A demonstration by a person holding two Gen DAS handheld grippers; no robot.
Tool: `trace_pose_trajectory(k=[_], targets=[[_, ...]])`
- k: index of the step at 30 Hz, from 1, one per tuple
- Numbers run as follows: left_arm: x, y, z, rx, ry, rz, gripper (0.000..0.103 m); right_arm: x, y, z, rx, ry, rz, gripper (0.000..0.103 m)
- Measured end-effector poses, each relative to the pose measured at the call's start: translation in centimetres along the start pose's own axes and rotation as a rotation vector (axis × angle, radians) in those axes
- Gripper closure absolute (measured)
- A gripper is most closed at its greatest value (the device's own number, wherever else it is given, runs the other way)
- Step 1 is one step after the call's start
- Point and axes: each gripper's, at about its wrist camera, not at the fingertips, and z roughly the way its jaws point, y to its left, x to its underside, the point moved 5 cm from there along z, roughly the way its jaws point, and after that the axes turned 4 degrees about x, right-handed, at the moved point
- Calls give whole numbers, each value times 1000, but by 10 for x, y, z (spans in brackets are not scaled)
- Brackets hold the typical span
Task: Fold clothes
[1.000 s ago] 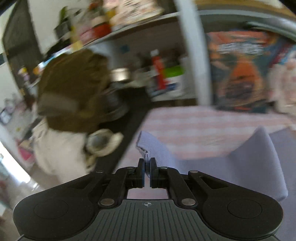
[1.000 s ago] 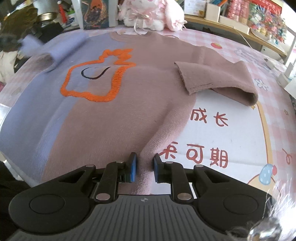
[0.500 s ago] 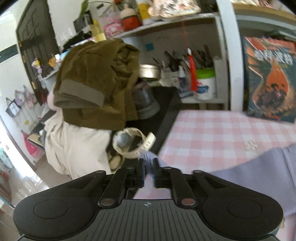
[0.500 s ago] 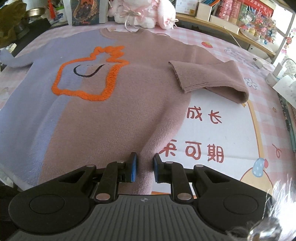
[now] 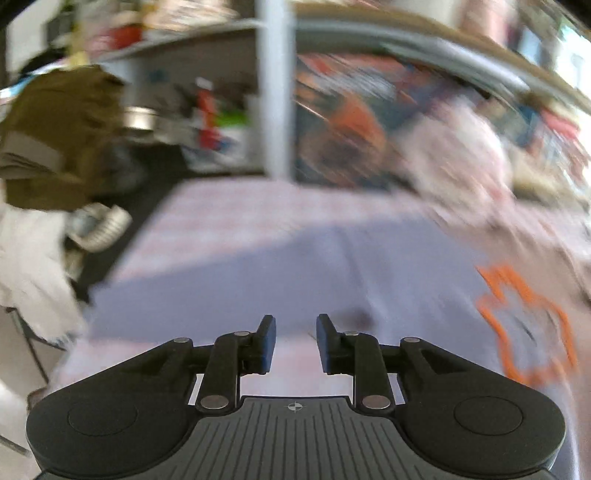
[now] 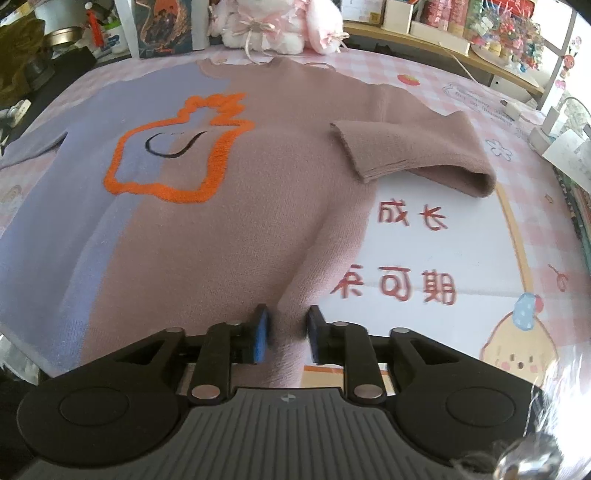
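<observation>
A sweater, lilac on its left half and mauve on its right, lies flat on the table with an orange outline motif on the chest. Its mauve sleeve is folded in over the body. The lilac sleeve stretches out to the left. My left gripper hovers over the lilac side; its jaws are opening with nothing between them, and this view is blurred. My right gripper sits at the mauve hem, its jaws opening, with a raised fold of the hem loose between them.
A pink checked tablecloth with red characters covers the table. A pink plush toy and shelves stand at the back. A brown jacket hangs off the table's left side. A white charger sits at the right edge.
The left gripper has let go of the lilac cuff and swung right, from the table's left edge to over the sweater. The lilac sleeve now lies stretched out. The right jaws have widened.
</observation>
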Motion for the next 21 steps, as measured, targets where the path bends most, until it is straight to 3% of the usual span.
trace_pose_trajectory(k=[4, 6, 8, 9, 13, 18, 21], targets=[[34, -42, -6, 12, 53, 2, 62, -15, -15, -11, 32, -100, -89, 68], [48, -56, -7, 5, 89, -14, 61, -28, -25, -14, 71, -153, -151, 66], [58, -66, -9, -19, 115, -22, 54, -38, -34, -13, 107, -197, -198, 58], [61, -70, -11, -34, 119, -16, 53, -43, -38, -10, 121, -210, -223, 52], [70, -80, -22, -99, 132, -34, 52, -55, -50, 10, 153, -230, -344, 47], [83, -86, -32, -181, 143, -92, 47, -63, -57, 37, 139, -223, -454, 47], [90, -94, -34, -238, 147, -85, 46, -67, -59, 48, 89, -211, -476, 54]])
